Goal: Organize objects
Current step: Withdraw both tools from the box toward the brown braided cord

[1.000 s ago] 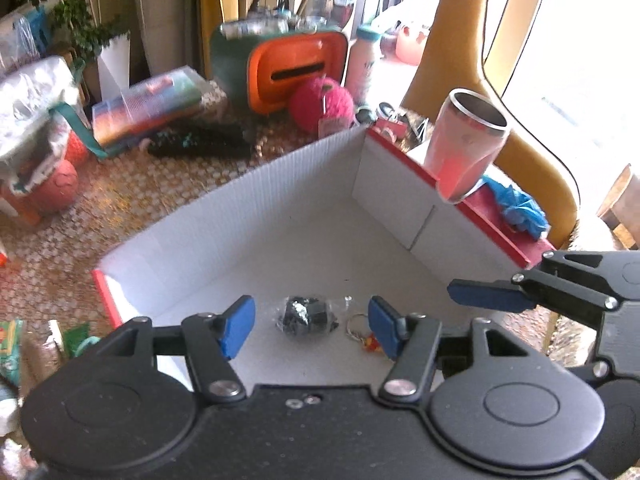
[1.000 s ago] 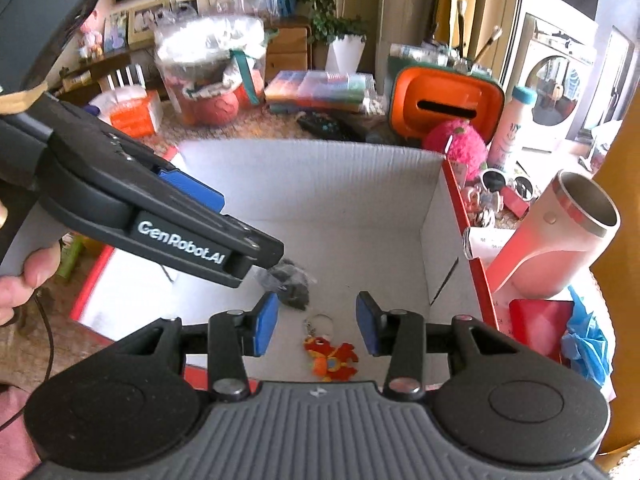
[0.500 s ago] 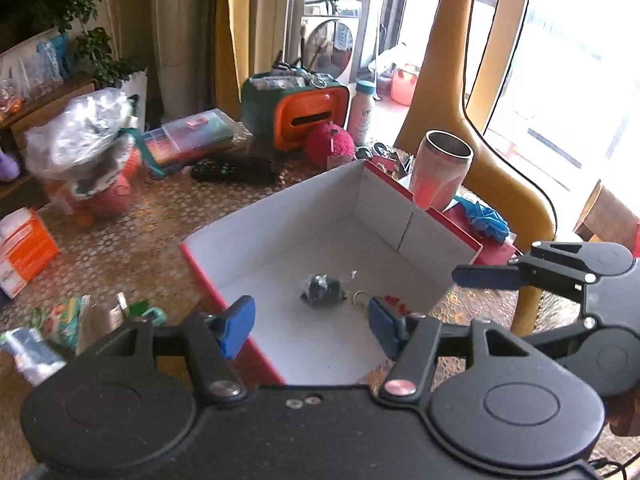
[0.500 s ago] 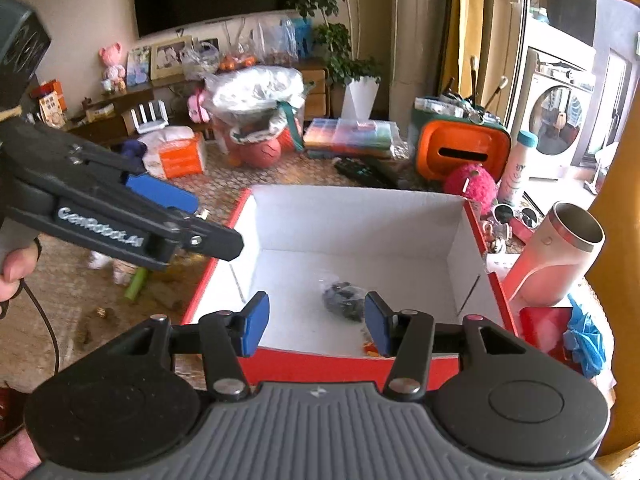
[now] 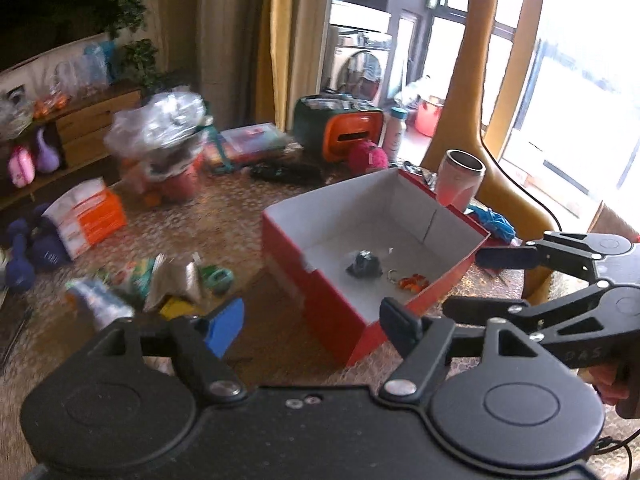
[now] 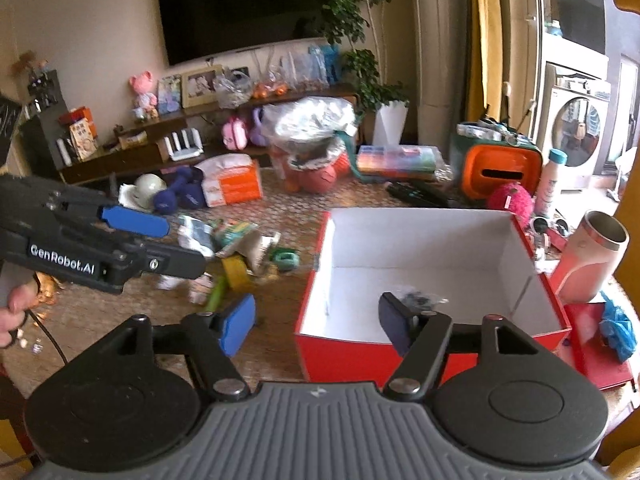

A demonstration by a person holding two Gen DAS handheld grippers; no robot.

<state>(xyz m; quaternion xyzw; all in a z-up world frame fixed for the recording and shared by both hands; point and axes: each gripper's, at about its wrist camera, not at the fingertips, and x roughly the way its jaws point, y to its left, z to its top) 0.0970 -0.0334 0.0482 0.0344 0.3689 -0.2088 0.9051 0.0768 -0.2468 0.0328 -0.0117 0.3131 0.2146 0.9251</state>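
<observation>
Left wrist view shows the left gripper (image 5: pixel 312 322) with its jaws standing wide and nothing between them; they have just been opening. Ahead of it and to its right sits the red box (image 5: pixel 320 296), white inside, and on its floor lie a small dark bundle (image 5: pixel 363 265) and an orange keychain (image 5: pixel 412 282), side by side but apart. I judge both are already sorted there, so the box serves as the collecting place.

To the left of this gripper, near it on the patterned table (image 5: pixel 224 220), lies a loose pile of packets (image 5: pixel 160 280) (blurred, I cannot name each one). Probably these are the next things to take.

From the right wrist, the right gripper (image 6: pixel 316 324) is also wide and empty, its jaws just opened, with the box directly ahead. Beyond the box to its right stands a pink tumbler (image 6: pixel 592 256), outside the box.
</observation>
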